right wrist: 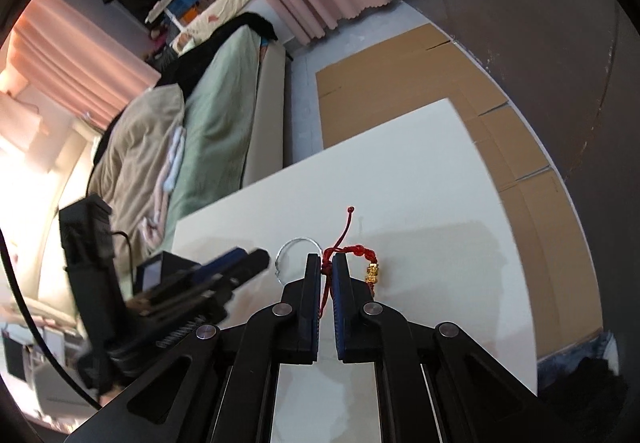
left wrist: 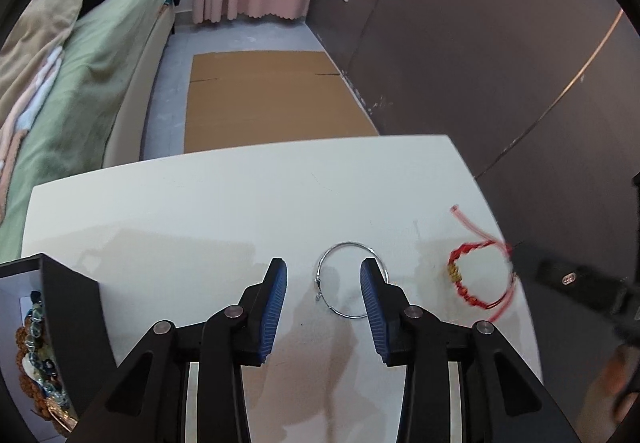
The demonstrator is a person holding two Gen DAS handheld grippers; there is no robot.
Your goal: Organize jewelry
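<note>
A thin silver bangle point(left wrist: 347, 281) lies on the white table point(left wrist: 200, 211), partly between my left gripper's fingers. My left gripper point(left wrist: 324, 275) is open and empty just above it. A red cord bracelet with gold beads point(left wrist: 480, 275) hangs blurred at the right, lifted off the table. My right gripper point(right wrist: 327, 263) is shut on this red bracelet point(right wrist: 362, 253), its cord pinched between the blue pads. The silver bangle also shows in the right wrist view point(right wrist: 296, 247). A dark jewelry box point(left wrist: 48, 331) at the left holds several beaded bracelets.
The left gripper point(right wrist: 224, 275) shows blurred at the left of the right wrist view. A bed with green bedding point(left wrist: 80, 91) stands beyond the table's left side. Flat cardboard point(left wrist: 272, 99) lies on the floor. A dark wall point(left wrist: 480, 63) runs along the right.
</note>
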